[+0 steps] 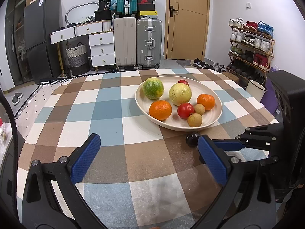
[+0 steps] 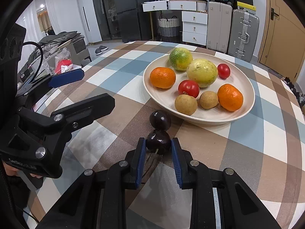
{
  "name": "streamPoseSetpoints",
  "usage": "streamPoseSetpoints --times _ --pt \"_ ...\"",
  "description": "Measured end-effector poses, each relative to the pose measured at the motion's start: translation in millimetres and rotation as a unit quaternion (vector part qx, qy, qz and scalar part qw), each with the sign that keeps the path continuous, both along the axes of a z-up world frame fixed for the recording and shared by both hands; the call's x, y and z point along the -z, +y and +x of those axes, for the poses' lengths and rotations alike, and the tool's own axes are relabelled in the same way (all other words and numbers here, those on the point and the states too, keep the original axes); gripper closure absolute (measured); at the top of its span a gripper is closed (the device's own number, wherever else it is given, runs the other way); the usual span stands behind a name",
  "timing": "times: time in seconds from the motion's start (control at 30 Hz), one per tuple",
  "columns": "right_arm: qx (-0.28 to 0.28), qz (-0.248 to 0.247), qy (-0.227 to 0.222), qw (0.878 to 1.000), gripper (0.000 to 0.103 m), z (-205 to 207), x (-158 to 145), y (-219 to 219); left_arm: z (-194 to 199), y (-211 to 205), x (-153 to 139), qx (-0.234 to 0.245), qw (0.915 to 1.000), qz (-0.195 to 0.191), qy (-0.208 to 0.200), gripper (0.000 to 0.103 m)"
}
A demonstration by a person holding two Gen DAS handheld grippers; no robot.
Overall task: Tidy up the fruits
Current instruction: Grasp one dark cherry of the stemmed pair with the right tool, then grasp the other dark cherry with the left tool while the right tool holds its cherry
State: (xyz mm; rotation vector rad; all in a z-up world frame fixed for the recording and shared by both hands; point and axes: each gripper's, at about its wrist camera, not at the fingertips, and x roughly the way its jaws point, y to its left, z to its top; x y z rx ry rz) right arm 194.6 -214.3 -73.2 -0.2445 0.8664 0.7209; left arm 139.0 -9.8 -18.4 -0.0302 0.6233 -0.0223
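A small dark purple round plum [image 2: 158,141] sits between the blue pads of the right gripper [image 2: 158,148], whose jaws are closed in against its sides, low over the checked tabletop [image 2: 247,143]. A second dark plum [image 2: 159,119] touches it on the far side, just beside the rim of the wide cream plate [image 2: 249,87]. The plate holds two oranges, two red tomatoes, two small brown fruits, a pale yellow-green fruit and a green citrus. The left gripper [image 1: 148,152], beside the plate, has its jaws spread wide, holding nothing.
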Motion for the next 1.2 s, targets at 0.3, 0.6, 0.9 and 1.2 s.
streamPoseSetpoints --times 0.3,0.6,0.9,1.2 --pt "0.009 0.028 -0.016 0.999 0.076 -4.3 -14.4 -15.1 0.1 -0.3 0.2 0.001 1.0000 0.003 0.000 0.001" --pt "0.061 0.056 -0.021 0.996 0.076 8.0 -26.0 -43.1 3.0 -14.9 6.1 0.030 0.9990 0.027 0.019 0.001" --pt "0.080 0.052 -0.017 0.995 0.076 14.2 -23.6 -51.1 13.5 -46.9 19.7 0.091 0.9927 0.040 0.069 0.009" --pt "0.084 0.052 -0.015 0.995 0.076 14.6 -22.4 -52.6 40.2 -59.0 37.1 0.100 0.9867 0.023 0.126 0.036"
